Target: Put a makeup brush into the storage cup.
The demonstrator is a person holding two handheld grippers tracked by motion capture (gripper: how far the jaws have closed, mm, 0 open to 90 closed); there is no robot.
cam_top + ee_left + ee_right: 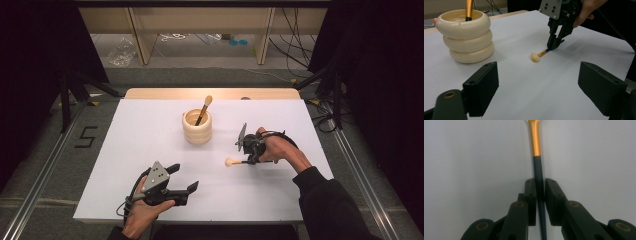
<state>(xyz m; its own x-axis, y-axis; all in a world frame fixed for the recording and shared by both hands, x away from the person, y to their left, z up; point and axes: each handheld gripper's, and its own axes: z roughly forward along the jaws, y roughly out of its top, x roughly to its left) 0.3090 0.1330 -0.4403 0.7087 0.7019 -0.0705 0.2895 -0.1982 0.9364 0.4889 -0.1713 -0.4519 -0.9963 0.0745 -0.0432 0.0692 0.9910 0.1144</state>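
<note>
Your right gripper [248, 159] is clamped on the dark handle of a makeup brush [235, 162]; in the right gripper view the two black jaws press on the handle from either side, with the gold collar of the brush [534, 140] running on ahead of them. The brush lies on the white table [150, 130], in front of the cream ringed cup [196, 127] and off to its right, its pale fluffy head pointing left. In the left gripper view that head [535, 57] touches the table while the handle slopes up into the right gripper [554, 45].

A second brush [204, 109] stands tilted inside the cup, its head leaning out over the far rim.

Your left gripper [187, 179] sits in front of the cup and to its left, near the table's front edge, well apart from both brushes. Its jaws stand wide with nothing between them; seen from its own camera, the cup [465, 35] is beyond the left jaw and the lying brush is between the two.
</note>
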